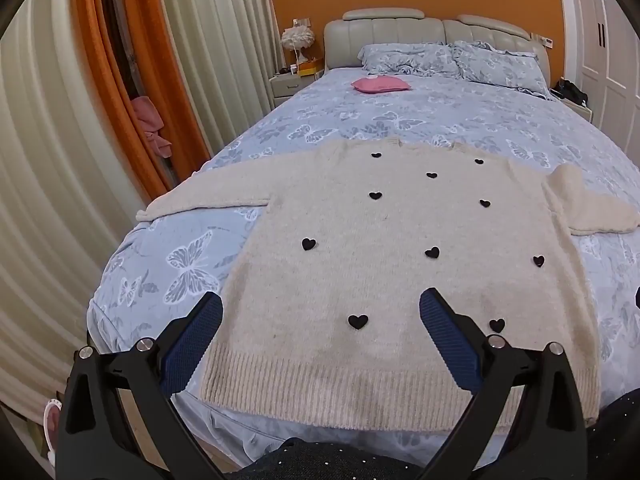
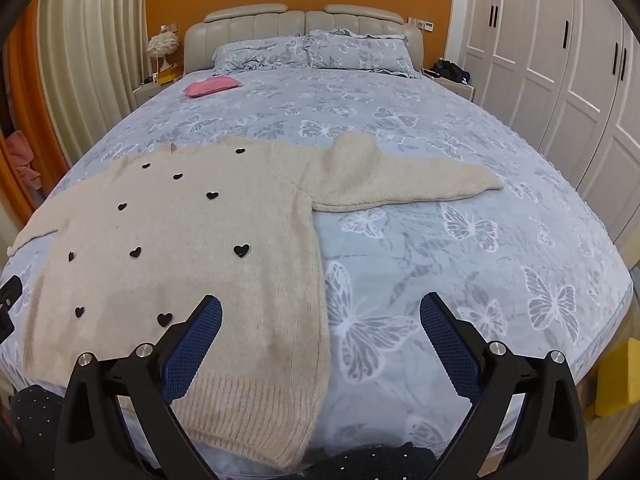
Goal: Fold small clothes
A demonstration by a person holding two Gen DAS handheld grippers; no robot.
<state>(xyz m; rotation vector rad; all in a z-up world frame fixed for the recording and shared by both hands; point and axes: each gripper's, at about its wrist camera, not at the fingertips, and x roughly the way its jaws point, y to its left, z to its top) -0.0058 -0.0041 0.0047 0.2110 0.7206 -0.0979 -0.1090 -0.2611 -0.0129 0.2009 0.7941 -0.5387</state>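
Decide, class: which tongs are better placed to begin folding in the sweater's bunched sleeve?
Right, probably. The right tongs hang open over the sweater's side edge, on the side of the bunched sleeve. The left tongs hang open over the hem.

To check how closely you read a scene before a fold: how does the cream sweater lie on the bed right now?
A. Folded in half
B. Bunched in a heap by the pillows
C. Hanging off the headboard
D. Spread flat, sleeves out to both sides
D: the cream sweater lies spread flat on the bed, one sleeve reaching out left and the other sleeve out right.
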